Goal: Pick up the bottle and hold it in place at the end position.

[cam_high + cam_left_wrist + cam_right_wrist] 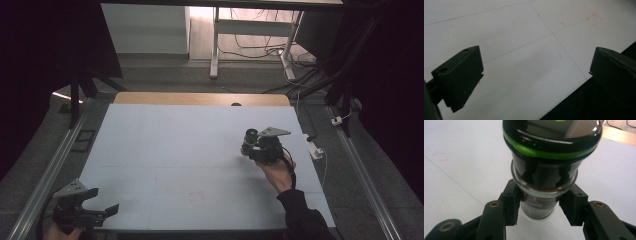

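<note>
At the near left corner of the white surface (175,145), the left tongs (102,201) stand wide apart, holding nothing. At the right, the right tongs (541,207) are clamped on a glass jar (537,205) with a black, green-ringed cap (551,142); brownish grains show inside.

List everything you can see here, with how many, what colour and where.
Jar: one, clear glass with a black lid that has a green ring, held above the right half of the table.
Table: one, white top with a wooden far edge, centre of the high view.
Desk frame: one, white, on the floor beyond the table.
Cables: several, dark, on the floor beyond.
Left gripper: one, black, open, near left corner.
Right gripper: one, black, shut on the jar.
</note>
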`<state>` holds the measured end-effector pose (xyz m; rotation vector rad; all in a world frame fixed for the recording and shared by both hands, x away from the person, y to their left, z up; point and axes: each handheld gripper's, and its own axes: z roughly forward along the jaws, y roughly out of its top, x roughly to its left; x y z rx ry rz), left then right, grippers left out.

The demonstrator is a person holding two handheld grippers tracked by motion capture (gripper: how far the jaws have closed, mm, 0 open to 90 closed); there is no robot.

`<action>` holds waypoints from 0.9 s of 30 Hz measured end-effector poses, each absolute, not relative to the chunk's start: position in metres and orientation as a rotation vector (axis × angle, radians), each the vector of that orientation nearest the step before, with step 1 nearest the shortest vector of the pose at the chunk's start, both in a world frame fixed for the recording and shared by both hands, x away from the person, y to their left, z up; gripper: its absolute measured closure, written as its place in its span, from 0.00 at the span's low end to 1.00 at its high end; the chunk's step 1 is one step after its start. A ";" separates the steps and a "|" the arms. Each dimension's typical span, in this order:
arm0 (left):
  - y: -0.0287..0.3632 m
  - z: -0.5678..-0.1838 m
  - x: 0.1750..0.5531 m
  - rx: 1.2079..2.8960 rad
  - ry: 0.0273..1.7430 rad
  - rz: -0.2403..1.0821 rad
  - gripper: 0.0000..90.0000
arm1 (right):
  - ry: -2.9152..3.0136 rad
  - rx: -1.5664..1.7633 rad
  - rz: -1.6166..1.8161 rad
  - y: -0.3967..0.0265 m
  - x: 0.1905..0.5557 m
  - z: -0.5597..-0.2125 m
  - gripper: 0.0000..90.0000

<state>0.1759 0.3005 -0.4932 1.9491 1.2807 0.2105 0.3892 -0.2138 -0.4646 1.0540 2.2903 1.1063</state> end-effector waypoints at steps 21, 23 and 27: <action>0.301 -0.493 0.176 1.946 1.280 0.206 0.00 | 2.367 0.966 1.142 -0.157 0.397 -0.467 0.59; 0.301 -0.493 0.176 1.946 1.280 0.205 0.00 | 2.375 0.953 1.140 -0.151 0.398 -0.468 0.59; 0.301 -0.493 0.176 1.944 1.279 0.205 0.00 | 2.395 0.917 1.138 -0.138 0.400 -0.471 0.59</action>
